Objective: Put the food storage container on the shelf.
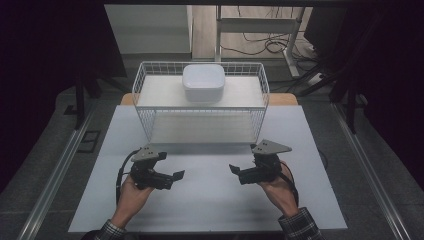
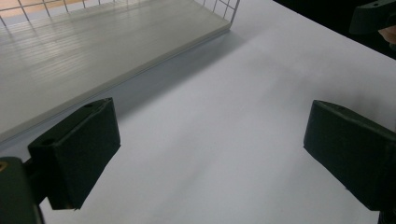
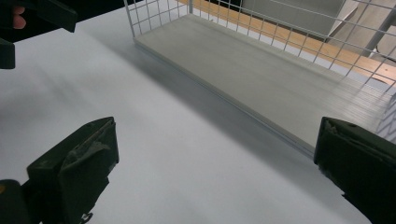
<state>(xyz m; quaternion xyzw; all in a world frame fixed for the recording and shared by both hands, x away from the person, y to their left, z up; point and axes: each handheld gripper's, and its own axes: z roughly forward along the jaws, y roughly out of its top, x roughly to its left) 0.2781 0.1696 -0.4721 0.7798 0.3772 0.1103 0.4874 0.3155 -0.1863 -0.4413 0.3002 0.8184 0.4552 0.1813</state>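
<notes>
high view shows a white lidded container point(image 1: 203, 82) atop a white wire shelf rack point(image 1: 145, 107). the left gripper point(image 1: 176, 176) and right gripper point(image 1: 233, 170) gape wide over the white table point(image 1: 210, 200), holding nothing.

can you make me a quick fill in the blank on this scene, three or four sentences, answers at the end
1. The white lidded box sits on the ____ shelf of the wire rack.
2. The jaws of the left claw and the right claw are both ____.
3. The two claws point ____ each other above the white table.
4. The rack's lower shelf holds ____.

Missing words: top; open; toward; nothing
</notes>
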